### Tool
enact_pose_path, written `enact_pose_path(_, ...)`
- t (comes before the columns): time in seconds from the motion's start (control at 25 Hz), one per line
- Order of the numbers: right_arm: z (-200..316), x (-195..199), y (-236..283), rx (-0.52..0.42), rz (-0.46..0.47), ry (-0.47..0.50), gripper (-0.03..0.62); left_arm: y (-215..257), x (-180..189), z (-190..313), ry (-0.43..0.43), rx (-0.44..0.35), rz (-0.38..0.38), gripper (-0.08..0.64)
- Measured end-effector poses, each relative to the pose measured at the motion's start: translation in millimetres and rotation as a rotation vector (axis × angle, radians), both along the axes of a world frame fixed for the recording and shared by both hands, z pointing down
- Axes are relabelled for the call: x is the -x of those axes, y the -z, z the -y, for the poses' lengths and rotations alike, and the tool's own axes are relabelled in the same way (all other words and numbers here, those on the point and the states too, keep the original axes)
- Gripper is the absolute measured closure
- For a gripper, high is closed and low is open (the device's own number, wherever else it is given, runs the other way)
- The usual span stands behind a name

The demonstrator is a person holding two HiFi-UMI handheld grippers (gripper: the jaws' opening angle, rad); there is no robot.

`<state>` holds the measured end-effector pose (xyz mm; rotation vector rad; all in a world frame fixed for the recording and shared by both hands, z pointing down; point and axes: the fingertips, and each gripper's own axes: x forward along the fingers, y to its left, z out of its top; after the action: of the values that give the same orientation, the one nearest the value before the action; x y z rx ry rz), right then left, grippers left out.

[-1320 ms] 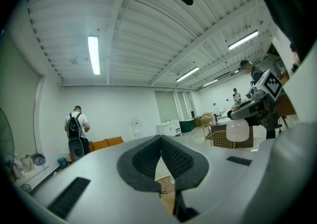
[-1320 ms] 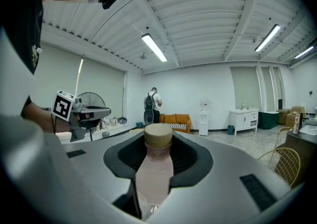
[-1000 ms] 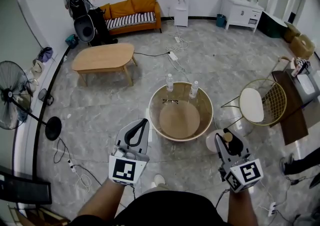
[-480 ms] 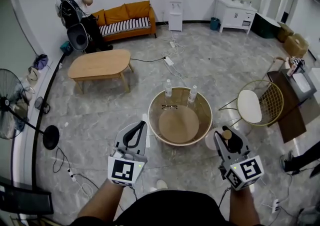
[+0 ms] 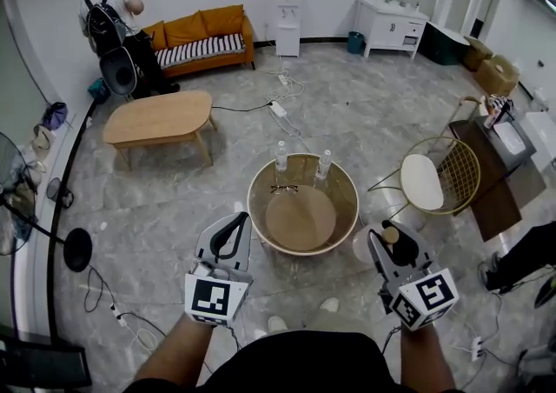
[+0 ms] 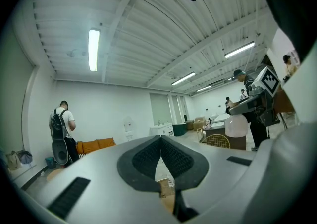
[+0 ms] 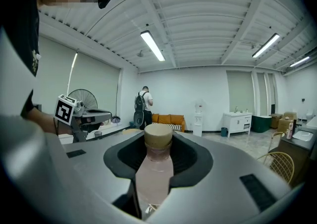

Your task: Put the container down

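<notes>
My right claw (image 5: pixel 395 245) grips the container (image 7: pixel 154 168) at its neck, just outside the round table's (image 5: pixel 354 207) near-right rim; my left claw (image 5: pixel 233 230) is closed on nothing, with open floor (image 5: pixel 165 209) to its left.

Your left hand-held gripper (image 5: pixel 238 218) and right hand-held gripper (image 5: pixel 395 240) have pale grey shells; each ends in a white cube printed with black square markers, the left marker cube (image 5: pixel 213 296) and the right marker cube (image 5: pixel 426 295); the pads (image 6: pixel 146 157) are black and finely ridged; you wear a black top (image 5: pixel 300 367); no sleeves cover your forearms.
</notes>
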<state>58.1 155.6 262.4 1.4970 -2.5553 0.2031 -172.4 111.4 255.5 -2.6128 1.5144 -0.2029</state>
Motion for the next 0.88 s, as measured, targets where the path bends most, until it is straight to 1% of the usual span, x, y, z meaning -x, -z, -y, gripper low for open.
enact_pose_path(0.08,1,0,-1,0.002,-0.006,-0.002,0.451,-1,-3,2,-0.008,0.002,-0.002,0.545)
enact_pose_path(0.28,8,-6,-11,0.013,0.004,-0.014,0.451,-8,-11,6,-0.027,0.004,0.019,0.545)
enact_pose_path(0.44,24,-12,-16,0.019,0.013,-0.001,0.45,-11,-9,18,0.003,0.019,0.039,0.545)
enact_pose_path(0.64,51,-6,-17,0.013,0.03,0.027,0.451,-17,-6,35,0.023,0.037,0.063,0.545)
enact_pose_path(0.76,65,0,-21,0.014,0.031,0.043,0.451,-19,2,44,0.047,0.038,0.05,0.545)
enact_pose_path(0.88,73,1,-23,0.023,0.028,0.053,0.45,-27,5,49,0.061,0.059,0.055,0.545)
